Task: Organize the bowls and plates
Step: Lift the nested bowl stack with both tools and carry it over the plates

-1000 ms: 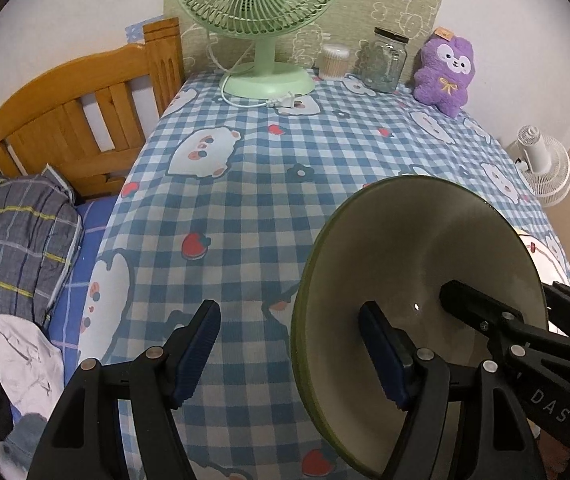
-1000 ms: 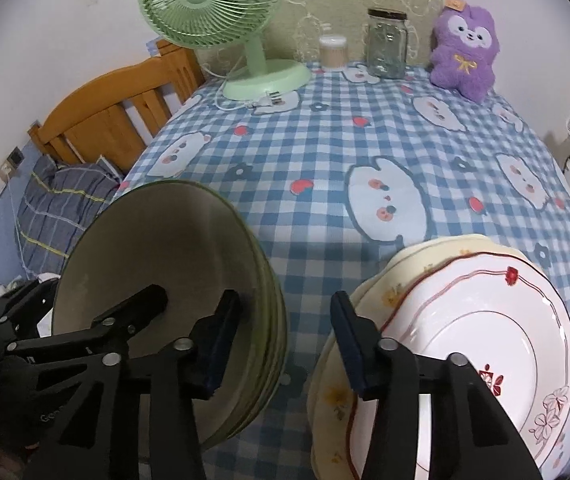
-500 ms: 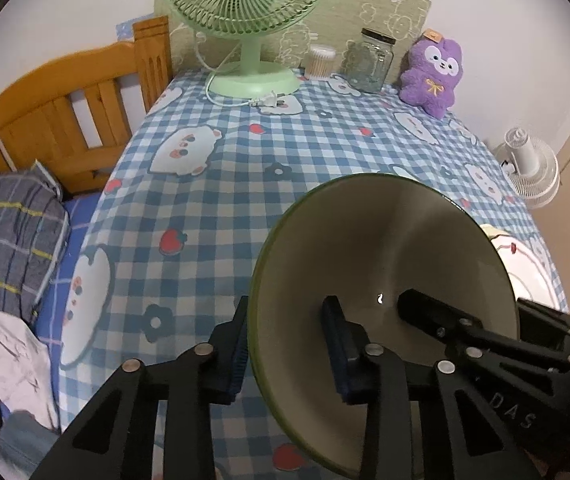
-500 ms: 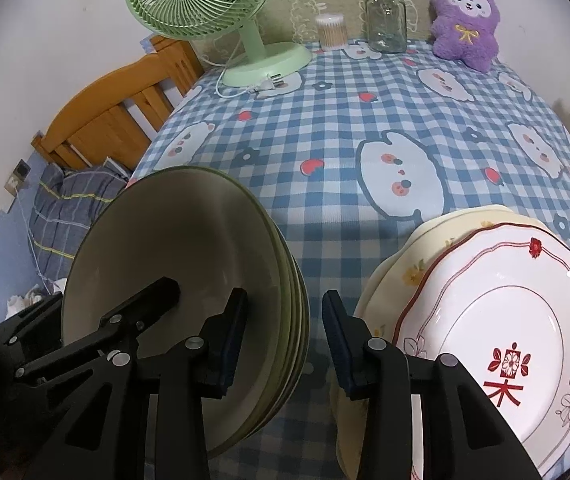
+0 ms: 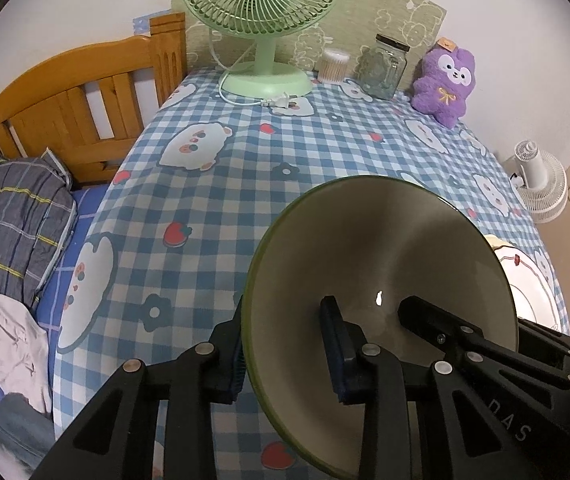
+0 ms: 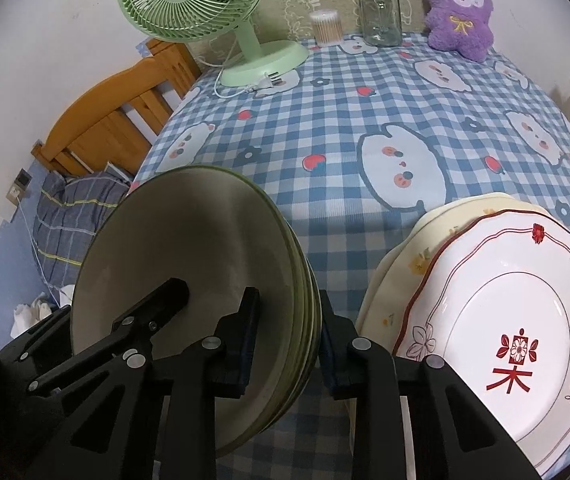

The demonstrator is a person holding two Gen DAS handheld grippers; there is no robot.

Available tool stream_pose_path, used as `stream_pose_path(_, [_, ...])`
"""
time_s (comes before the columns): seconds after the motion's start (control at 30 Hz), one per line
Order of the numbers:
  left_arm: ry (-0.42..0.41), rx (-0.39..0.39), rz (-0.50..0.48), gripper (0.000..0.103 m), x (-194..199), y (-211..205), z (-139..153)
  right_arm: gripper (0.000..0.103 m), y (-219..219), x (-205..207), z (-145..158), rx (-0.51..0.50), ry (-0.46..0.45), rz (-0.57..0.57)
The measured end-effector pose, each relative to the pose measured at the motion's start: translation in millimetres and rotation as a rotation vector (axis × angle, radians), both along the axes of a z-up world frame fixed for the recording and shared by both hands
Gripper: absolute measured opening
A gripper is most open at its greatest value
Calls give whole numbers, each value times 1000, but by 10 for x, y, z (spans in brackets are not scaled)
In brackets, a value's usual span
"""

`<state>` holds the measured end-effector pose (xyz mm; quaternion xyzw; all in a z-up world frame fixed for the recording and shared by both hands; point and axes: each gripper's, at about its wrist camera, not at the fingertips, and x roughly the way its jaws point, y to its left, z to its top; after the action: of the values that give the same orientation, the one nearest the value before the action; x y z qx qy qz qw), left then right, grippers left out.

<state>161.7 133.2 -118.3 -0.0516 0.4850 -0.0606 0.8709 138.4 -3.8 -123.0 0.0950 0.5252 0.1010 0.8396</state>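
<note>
Bowls [image 6: 189,304], olive-green and nested in a stack, sit at the near edge of the table [image 6: 365,120], toward its left side, tipped up so the hollow of the top one faces the cameras. The left gripper [image 5: 289,344] has its jaws clamped on the left rim of the stack, one pad inside the top bowl and one against the outside. The right gripper [image 6: 289,340] straddles the opposite rim in the same way, one finger inside and one outside; its jaws are closing on the rim and look pressed against it. Each gripper's inner finger shows in the other's view, reaching into the bowl.

Just right of the bowls lies a pile of plates [image 6: 517,320], a white one with a red border and red mark on top of cream ones. The table wears a blue checked cloth. Along its far edge stand a green fan [image 5: 265,20], a tub of cotton swabs [image 5: 333,65], a glass jar [image 5: 383,66] and a purple plush toy [image 5: 445,80]. A wooden bed frame [image 5: 77,100] stands left of the table.
</note>
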Motion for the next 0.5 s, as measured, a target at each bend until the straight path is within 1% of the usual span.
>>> stream_pose_path(0.17, [17, -20, 28, 30, 14, 22, 5, 31, -9, 4, -7, 13, 19, -31])
stream_pose_path(0.43, [24, -12, 59, 28, -18, 2, 25, 31, -20, 20, 7, 6, 24, -18])
stream_pose_path(0.5, [26, -5, 54, 28, -17, 2, 28, 31, -20, 17, 12, 4, 23, -17])
